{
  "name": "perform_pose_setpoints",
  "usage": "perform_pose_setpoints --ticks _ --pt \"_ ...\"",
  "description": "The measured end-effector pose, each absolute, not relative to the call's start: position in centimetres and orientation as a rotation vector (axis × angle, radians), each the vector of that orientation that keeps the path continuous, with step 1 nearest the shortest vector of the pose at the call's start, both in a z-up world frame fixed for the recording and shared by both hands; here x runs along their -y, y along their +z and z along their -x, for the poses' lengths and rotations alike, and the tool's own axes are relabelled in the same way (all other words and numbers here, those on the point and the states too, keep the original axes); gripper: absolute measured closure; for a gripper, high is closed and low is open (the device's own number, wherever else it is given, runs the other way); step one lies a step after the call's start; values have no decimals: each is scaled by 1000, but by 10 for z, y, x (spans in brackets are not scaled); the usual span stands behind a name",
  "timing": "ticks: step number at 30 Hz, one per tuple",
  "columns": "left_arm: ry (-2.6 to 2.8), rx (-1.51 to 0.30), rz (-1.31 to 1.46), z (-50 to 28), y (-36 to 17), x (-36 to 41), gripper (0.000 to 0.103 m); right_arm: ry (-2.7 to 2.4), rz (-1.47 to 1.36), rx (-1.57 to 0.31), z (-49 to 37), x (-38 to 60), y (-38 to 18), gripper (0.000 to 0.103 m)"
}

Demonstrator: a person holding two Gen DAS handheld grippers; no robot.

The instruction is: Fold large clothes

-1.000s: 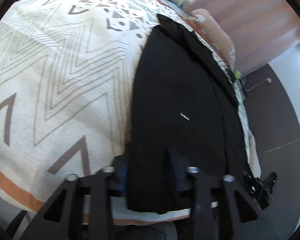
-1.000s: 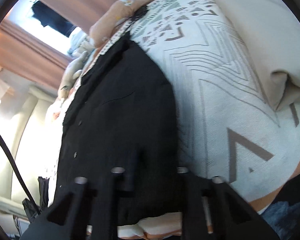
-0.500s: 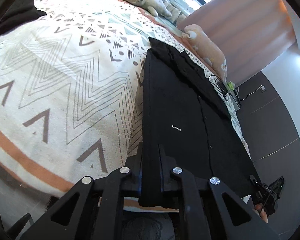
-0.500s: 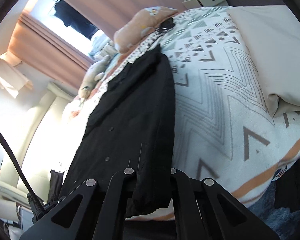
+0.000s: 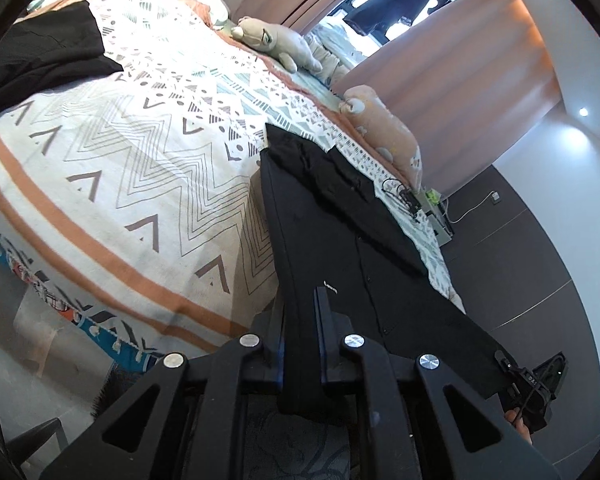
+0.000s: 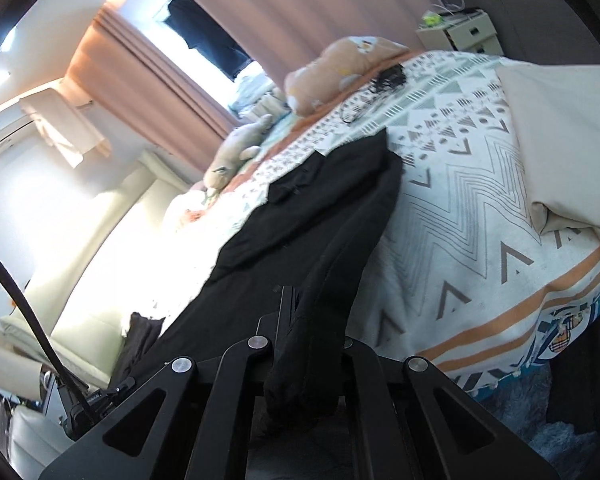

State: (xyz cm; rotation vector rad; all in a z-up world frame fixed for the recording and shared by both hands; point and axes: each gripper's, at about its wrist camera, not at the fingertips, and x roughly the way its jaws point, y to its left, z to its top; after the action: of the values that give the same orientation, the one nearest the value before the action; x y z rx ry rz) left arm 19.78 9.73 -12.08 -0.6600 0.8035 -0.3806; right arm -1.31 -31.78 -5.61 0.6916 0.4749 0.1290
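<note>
A large black button-front garment stretches from the patterned bedspread toward both grippers, its near end lifted off the bed edge. My left gripper is shut on one bottom corner of it. My right gripper is shut on the other bottom corner, and the garment runs away from it up the bed. The far end with collar and a folded sleeve lies on the bed. The other gripper shows at the lower right of the left wrist view.
Another black garment lies at the far left of the bed. Plush toys and a peach pillow sit by the curtain. A beige folded blanket lies on the right. A nightstand and dark floor lie beyond.
Both grippers have closed on the garment's bottom edge and pulled back and up from the bed. The near end of the garment has lifted and stretched taut.
</note>
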Motion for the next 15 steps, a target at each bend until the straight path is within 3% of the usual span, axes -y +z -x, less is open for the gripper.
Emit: perform_pose_setpoints --ticks 15 --pt "-426 -641 709 -99 -70 -142 90 207 -657 -393 104 295 -31 103"
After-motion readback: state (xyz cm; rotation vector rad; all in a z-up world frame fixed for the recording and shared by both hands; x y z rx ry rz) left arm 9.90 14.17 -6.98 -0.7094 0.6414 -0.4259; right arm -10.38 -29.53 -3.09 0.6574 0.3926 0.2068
